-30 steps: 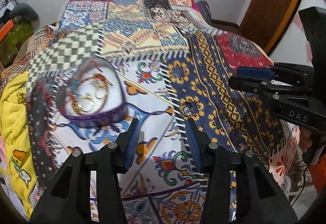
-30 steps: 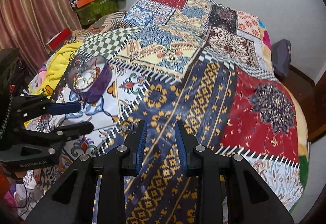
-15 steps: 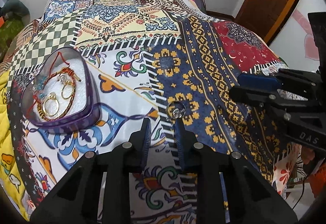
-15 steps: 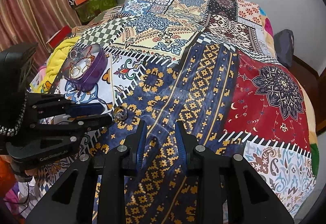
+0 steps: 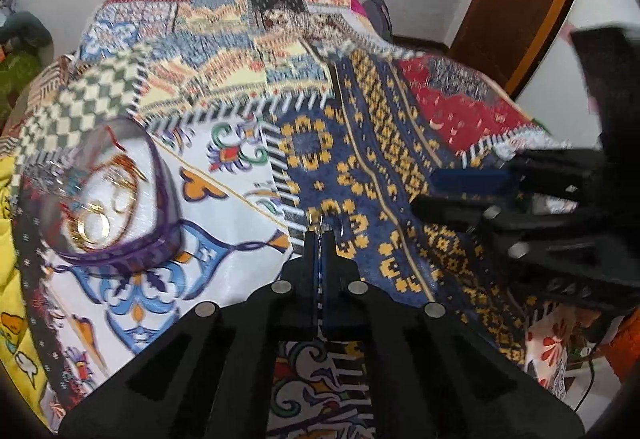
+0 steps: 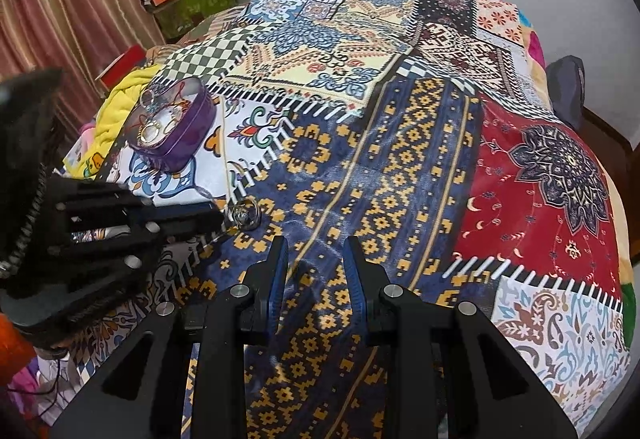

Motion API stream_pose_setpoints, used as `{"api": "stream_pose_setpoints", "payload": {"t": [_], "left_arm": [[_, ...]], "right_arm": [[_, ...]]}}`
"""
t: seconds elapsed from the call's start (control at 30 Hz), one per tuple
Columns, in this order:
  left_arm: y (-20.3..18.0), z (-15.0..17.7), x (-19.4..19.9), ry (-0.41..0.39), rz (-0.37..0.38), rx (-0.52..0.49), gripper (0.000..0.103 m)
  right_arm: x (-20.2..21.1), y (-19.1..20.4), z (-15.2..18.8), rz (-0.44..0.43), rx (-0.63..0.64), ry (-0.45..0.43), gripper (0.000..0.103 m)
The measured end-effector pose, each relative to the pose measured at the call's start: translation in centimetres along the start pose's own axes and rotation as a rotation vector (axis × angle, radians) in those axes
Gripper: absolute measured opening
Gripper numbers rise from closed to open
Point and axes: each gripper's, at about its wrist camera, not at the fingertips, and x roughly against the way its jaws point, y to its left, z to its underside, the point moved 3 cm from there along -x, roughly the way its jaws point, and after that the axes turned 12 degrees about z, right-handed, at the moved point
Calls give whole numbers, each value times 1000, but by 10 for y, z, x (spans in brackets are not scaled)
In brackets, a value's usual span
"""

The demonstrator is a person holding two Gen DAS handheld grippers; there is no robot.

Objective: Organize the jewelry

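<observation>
While the left gripper (image 5: 319,235) pinches a small silver ring (image 6: 245,216) between nearly closed fingers on the patchwork bedspread (image 6: 400,167), the right gripper (image 6: 315,251) hovers nearby, fingers wide and empty. A purple heart-shaped tin (image 5: 120,191) of jewelry sits left of the ring.

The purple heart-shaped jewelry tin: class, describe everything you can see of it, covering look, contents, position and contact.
The purple heart-shaped jewelry tin looks like thin metal, with purple side walls and a pale lining. It is open with no lid in sight, and sits flat on the patchwork bedspread beside yellow cloth. Inside lie gold hoops, a red-and-gold bangle and tangled chains. Neither gripper touches it.
</observation>
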Motion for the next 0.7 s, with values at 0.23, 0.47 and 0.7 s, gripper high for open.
{"api": "stream_pose_setpoints", "payload": {"t": [0.23, 0.47, 0.7], "left_arm": [[4, -15, 41, -99, -22, 3, 0], [15, -13, 67, -147, -65, 10, 0], [25, -4, 78, -155, -86, 28, 0]], "right_arm": [[-4, 24, -2, -30, 53, 3, 40], [-14, 47, -11, -38, 92, -12, 40], [-34, 59, -14, 10, 123, 6, 28]]}}
